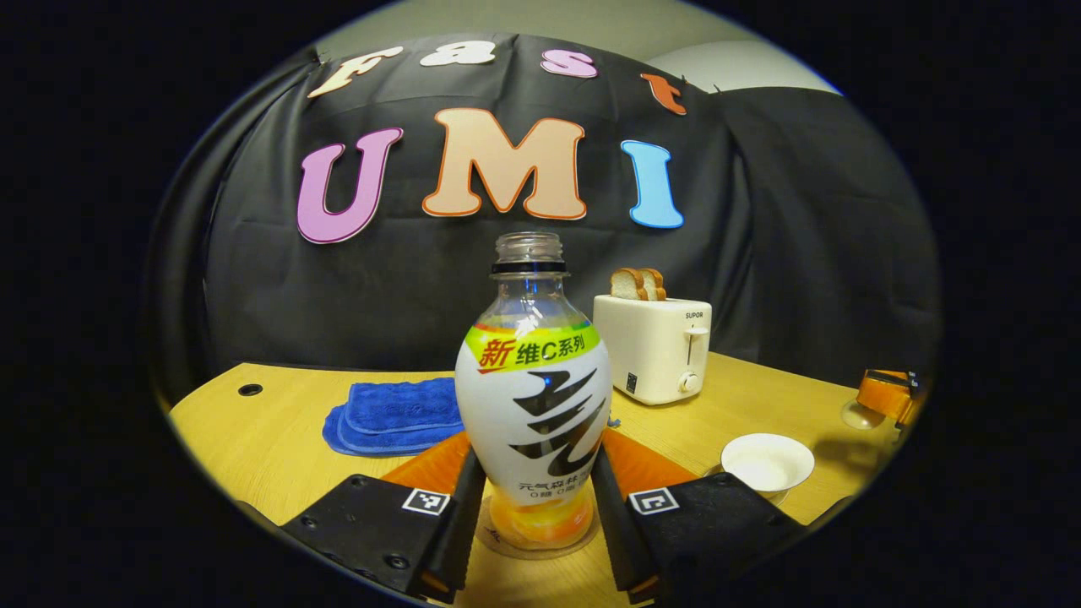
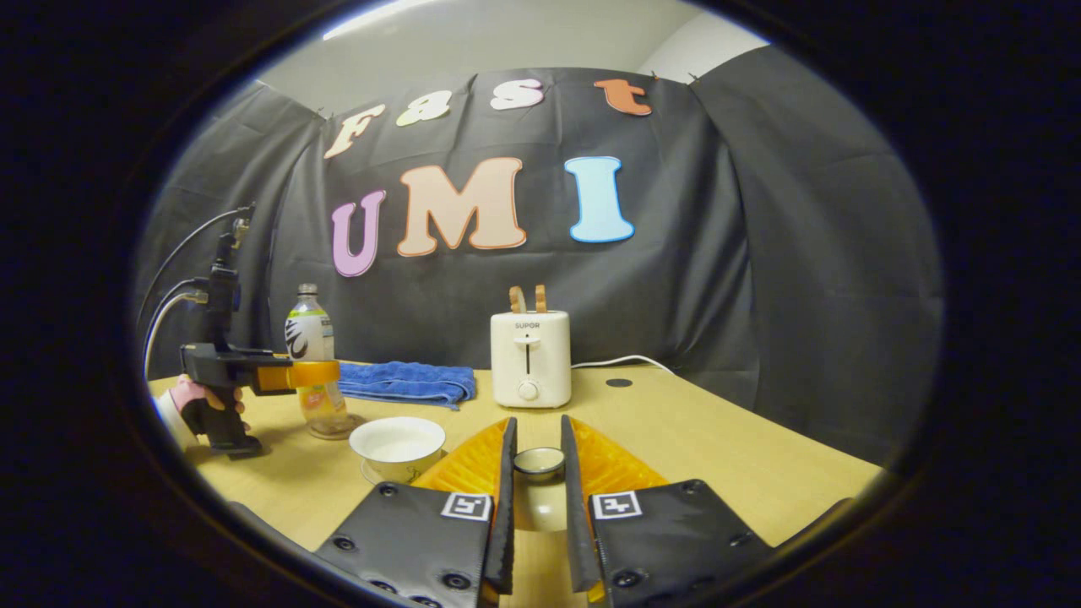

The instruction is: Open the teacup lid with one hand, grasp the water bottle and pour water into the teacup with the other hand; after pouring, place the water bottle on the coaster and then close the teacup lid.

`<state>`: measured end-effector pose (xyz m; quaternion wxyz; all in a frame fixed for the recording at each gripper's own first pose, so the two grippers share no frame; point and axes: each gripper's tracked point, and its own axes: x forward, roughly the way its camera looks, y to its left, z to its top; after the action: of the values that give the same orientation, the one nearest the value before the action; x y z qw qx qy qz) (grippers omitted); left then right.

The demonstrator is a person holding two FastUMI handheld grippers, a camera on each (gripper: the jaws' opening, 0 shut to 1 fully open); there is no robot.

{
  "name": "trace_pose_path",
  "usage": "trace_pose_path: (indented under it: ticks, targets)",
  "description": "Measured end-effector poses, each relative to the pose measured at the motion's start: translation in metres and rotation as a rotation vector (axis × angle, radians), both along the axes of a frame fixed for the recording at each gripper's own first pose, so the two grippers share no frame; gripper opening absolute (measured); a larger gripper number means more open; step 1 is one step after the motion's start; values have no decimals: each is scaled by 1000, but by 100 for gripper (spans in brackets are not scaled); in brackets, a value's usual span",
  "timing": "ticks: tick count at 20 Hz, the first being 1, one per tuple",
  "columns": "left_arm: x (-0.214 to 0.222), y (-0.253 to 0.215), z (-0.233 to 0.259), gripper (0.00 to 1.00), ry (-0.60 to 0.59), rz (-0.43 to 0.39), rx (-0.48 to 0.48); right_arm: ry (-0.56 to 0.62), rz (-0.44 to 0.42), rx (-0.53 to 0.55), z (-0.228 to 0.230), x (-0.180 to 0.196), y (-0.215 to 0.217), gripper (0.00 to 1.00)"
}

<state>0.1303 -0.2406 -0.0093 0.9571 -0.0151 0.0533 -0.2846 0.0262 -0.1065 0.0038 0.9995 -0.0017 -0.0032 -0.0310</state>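
As we see, left gripper (image 1: 534,441) clamped on clear plastic water bottle (image 1: 534,397), right gripper (image 2: 538,431) clasping round pale teacup lid (image 2: 539,463).

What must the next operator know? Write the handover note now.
Left gripper: shut on the water bottle, which stands upright and uncapped on the coaster.
Right gripper: shut on the teacup lid, held away from the teacup.
Done: lid off, cup open. Whether water was poured cannot be told.
Left: pour if needed, release the bottle on the coaster, close the lid.
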Motion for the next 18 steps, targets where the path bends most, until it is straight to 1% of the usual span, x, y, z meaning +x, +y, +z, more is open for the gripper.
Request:
trace_pose_path:
  ticks: [5, 8, 10, 12, 13, 15, 16, 17, 18]
  targets:
    - [-2, -2, -3, 69, -8, -3, 22, 0, 0, 0, 0, 0, 0, 28]
    - [-5, -3, -11, 68, -7, -4, 57, 0, 1, 0, 0, 0, 0, 28]
    - [-8, -3, -7, 68, -16, -11, 38, 0, 1, 0, 0, 0, 0, 28]
    - [-8, -1, -10, 70, -17, -3, 42, 0, 1, 0, 0, 0, 0, 28]
    - [-9, 0, -8, 76, -27, -1, 37, 0, 1, 0, 0, 1, 0, 28]
    - [-12, 1, -3, 86, -54, -4, 28, 0, 3, 0, 0, 0, 0, 30]
    - [-16, 2, 0, 87, -68, -6, 26, 0, 6, 0, 0, 0, 1, 28]
    - [-17, 4, 1, 90, -82, -5, 19, 0, 10, 0, 0, 0, 2, 28]
    - [-20, 6, 3, 91, -93, -6, 12, 0, 15, 0, 0, 1, 4, 28]
